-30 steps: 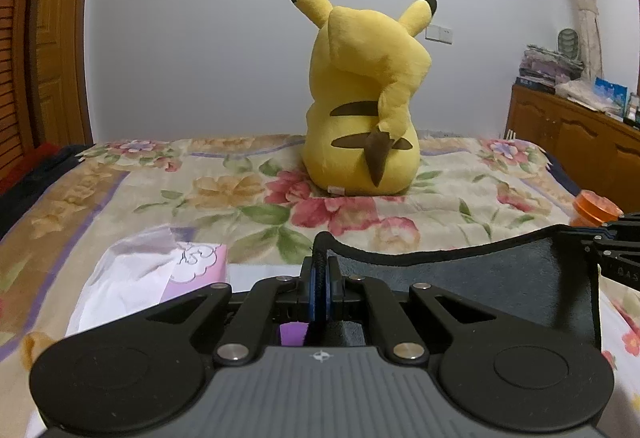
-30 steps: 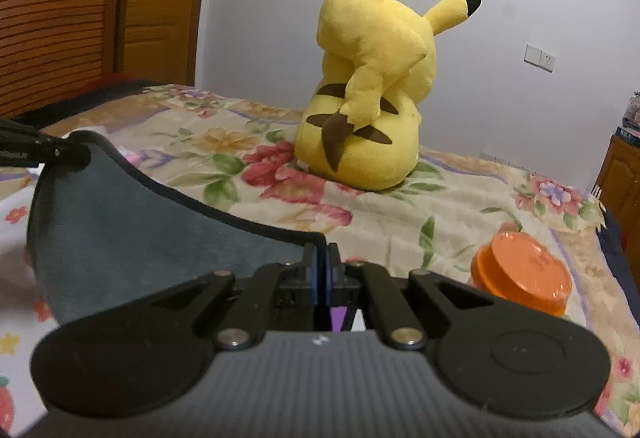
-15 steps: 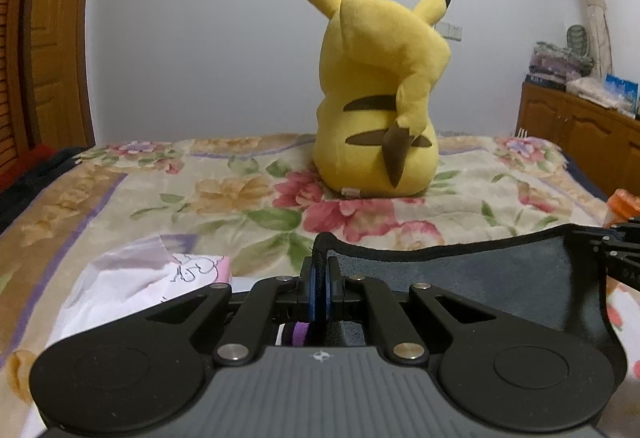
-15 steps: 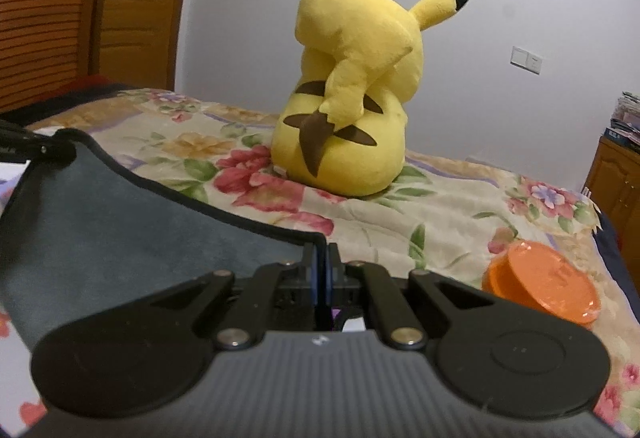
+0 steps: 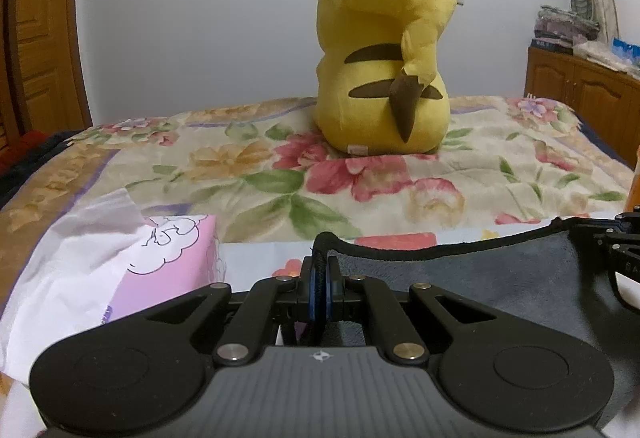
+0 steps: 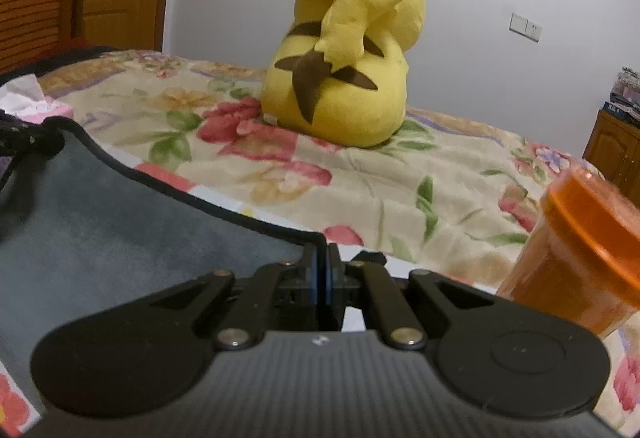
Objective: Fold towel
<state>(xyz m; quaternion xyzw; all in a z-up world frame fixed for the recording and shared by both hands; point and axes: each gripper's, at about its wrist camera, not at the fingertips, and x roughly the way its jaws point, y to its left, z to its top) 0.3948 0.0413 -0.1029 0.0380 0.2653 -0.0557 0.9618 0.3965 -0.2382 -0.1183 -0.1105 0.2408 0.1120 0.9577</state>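
Left gripper (image 5: 320, 280): I have it level and low over the bed, pointing toward the wall; its jaws are clamped on the black-bound corner of the towel, which bunches up between the blue pads.

Right gripper (image 6: 321, 274): I hold it level too, aimed along the bed at a slight angle; its jaws are pressed together on the towel's other near corner, the hem running straight into them.

Towel (image 5: 480, 278): dark grey with a black edge, stretched between my two grippers above the floral bedspread (image 5: 280, 174). In the left view it spans off to the right, where the right gripper's tip pinches it at the frame edge. In the right view the towel (image 6: 120, 222) runs left and sags a little between the two grips.

Pikachu plush (image 5: 384, 50): sits upright on the bed beyond the towel, back toward me, well apart from both grippers.

Tissue pack (image 5: 172, 262): pink, with white tissue sticking out, lying on the bed just left of my left gripper.

Orange jar (image 6: 584, 250): stands on the bed close beside my right gripper, on its right.

Cabinet (image 5: 580, 94): wooden, right of the bed by the wall, with clutter on top.
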